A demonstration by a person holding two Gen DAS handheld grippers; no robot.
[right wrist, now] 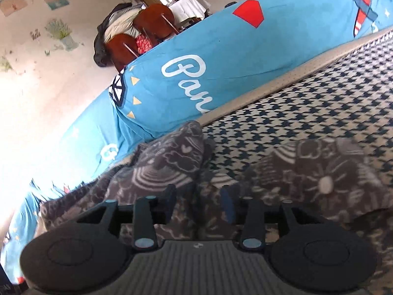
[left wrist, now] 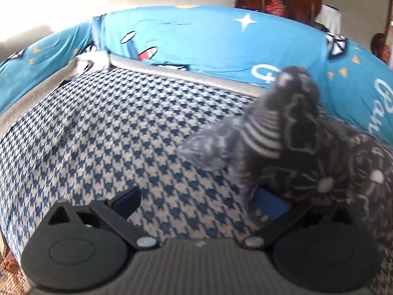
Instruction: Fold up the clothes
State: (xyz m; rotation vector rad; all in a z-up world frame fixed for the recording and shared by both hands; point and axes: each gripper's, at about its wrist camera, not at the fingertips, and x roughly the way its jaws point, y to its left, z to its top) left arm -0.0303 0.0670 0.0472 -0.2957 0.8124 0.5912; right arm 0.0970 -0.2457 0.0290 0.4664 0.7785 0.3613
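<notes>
Grey patterned garment (left wrist: 294,147) bunched on houndstooth cover (left wrist: 110,135), 3 o'clock of left gripper (left wrist: 199,204), jaws apart, empty. Right gripper (right wrist: 199,204) jaws apart over garment, pads not pressing.

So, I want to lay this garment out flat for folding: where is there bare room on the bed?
The houndstooth blanket lies bare from the grey printed garment across to the blue sheet bordering it. It is crowded where the garment is bunched, around the right gripper.
</notes>
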